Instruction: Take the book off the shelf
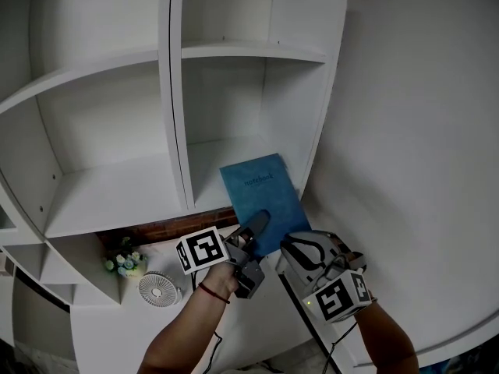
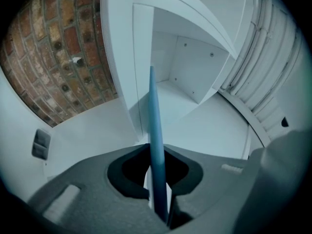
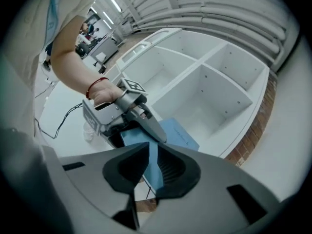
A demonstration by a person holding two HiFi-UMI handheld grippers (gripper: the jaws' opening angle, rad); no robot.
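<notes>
A thin blue notebook (image 1: pixel 259 192) sticks out from the front edge of the white shelf's (image 1: pixel 117 189) lower right compartment, its far end over the shelf board. My left gripper (image 1: pixel 255 224) is shut on its near edge. In the left gripper view the book (image 2: pixel 156 111) stands edge-on between the closed jaws of the left gripper (image 2: pixel 157 152). My right gripper (image 1: pixel 291 245) holds the book's near right corner. In the right gripper view the blue cover (image 3: pixel 179 133) fills the narrow gap of the right gripper (image 3: pixel 151 152), with the left gripper (image 3: pixel 146 123) clamped on it just beyond.
The other shelf compartments hold nothing. Below the shelf runs a strip of brick wall (image 1: pixel 168 229), with a small white fan (image 1: pixel 158 288) and a little bunch of flowers (image 1: pixel 125 263) on the white surface. A black cable (image 1: pixel 214 341) trails near my left arm.
</notes>
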